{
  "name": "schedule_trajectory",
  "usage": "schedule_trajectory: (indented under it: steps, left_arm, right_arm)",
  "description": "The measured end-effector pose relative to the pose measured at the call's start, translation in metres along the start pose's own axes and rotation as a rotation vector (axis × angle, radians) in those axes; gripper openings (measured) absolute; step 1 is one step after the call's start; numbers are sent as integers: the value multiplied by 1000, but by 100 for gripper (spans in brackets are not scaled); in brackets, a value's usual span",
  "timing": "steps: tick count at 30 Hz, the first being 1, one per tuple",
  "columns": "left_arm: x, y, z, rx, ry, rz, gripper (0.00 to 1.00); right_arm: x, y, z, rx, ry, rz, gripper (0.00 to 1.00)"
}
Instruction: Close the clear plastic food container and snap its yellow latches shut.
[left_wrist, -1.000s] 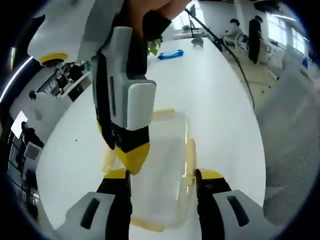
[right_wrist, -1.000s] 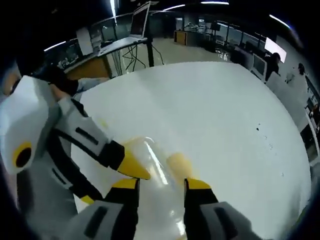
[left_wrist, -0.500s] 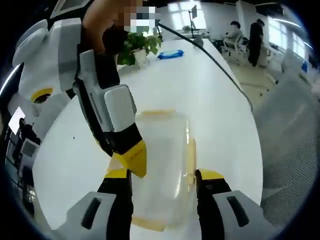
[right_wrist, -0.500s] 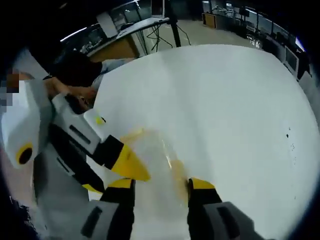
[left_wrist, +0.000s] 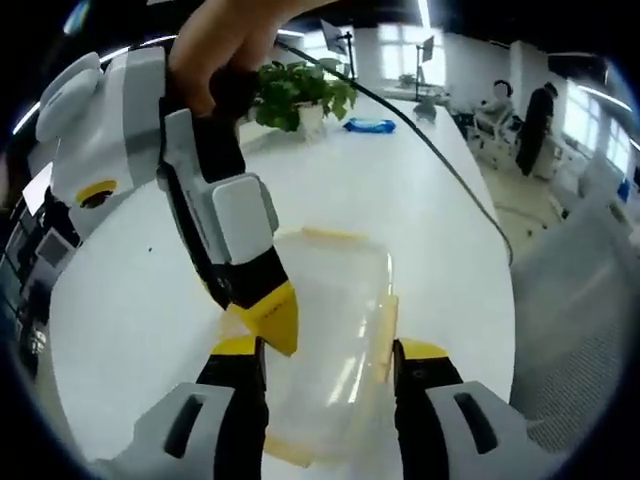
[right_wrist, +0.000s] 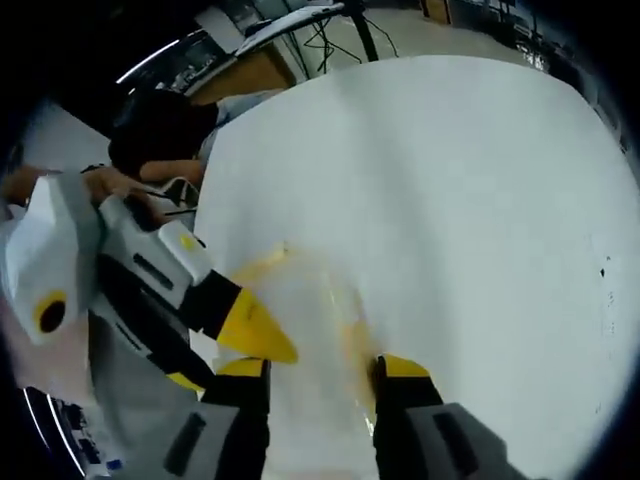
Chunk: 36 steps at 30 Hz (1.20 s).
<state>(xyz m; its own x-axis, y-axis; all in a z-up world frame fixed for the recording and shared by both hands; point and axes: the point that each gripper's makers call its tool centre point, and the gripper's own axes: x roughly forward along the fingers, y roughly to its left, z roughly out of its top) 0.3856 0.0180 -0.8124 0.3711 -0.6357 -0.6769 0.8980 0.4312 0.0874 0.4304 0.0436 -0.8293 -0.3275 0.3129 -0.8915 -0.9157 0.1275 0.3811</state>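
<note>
The clear plastic container (left_wrist: 335, 320) lies on the white table (left_wrist: 440, 220) with its lid on. Pale yellow latches show at its far end (left_wrist: 325, 235) and along its right side (left_wrist: 385, 330). My left gripper (left_wrist: 328, 350) is open, its jaws straddling the container's near part. My right gripper (left_wrist: 268, 315), held by a hand, reaches in from the upper left, its yellow tip on the container's left edge. In the right gripper view the container (right_wrist: 305, 310) lies ahead of my open right gripper (right_wrist: 322, 368). The left gripper (right_wrist: 250, 332) touches it from the left.
A potted plant (left_wrist: 300, 95) and a blue object (left_wrist: 370, 125) stand at the table's far end. A black cable (left_wrist: 440, 160) runs across the table. Some people (left_wrist: 540, 125) are by the windows. A dark-haired person (right_wrist: 160, 140) sits at the table's edge.
Both cameras have tilted, so the room behind has shifted. The right gripper leans lower over the container's left edge. The container has stayed in place.
</note>
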Motion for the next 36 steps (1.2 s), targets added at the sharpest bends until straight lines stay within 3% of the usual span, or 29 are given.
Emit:
schedule_trajectory:
  steps: [9,10,12,24,25,26,33,36]
  left_arm:
    - [5,0,-3,50,39,99,50]
    - [7,-2,-3,69,41,98,50]
    - [6,0,-3,65,44,108,50]
    - [7,-1,-2,118,20,141,46]
    - [3,1,-9,181,58,158,46]
    - [1,1,-10,154,45,167,46]
    - [1,2,-11,198,47,90,48]
    - [-1,1,-9,176,30,50,48]
  right_arm:
    - [3,4,0,4,-33,58,37]
    - [2,-3,0,3,-26,32,37]
    - [2,1,1,-4,-8,63,37]
    - [1,2,-2,-9,-43,31,38]
    - [1,2,-1,-7,-52,22,38]
    - [0,2,-2,-8,-48,23,38]
    - [-1,-1,-2,48,-99,0,39]
    - [0,3,-1,46,-110,-27,40]
